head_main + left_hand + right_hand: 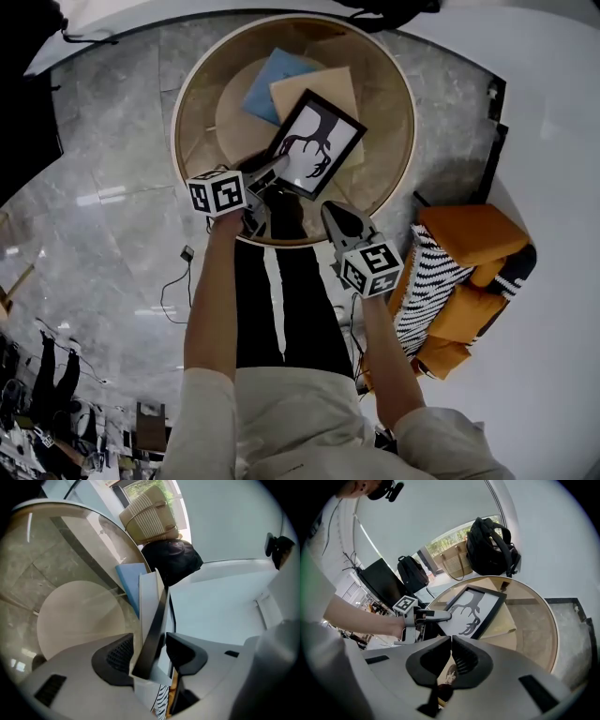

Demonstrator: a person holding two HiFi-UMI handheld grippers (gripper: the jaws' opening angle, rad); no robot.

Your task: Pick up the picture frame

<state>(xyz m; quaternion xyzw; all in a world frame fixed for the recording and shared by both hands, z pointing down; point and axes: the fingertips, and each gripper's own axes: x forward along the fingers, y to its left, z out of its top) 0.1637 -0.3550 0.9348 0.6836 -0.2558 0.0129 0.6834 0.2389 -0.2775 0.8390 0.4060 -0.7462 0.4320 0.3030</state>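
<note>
Head view puts the picture frame (pixel 316 143) on the round glass table (pixel 178 141), lying askew over a beige sheet (pixel 323 89) and a blue sheet (pixel 272 75). Your left gripper (pixel 277 167) has the frame's near edge between its jaws, which are closing but not yet clamped. Your right gripper (pixel 330 208) hovers near the table's rim, jaws pressed together on nothing

A: Head view?
B: High up, steeply down on the round surface (pixel 386 112); frame (pixel 317 145) mid-range.
A: Left gripper view?
B: Low at the rim, near level, frame edge-on, very close.
A: Right gripper view?
B: Farther back, tilted down. All three share frame and surface.
</note>
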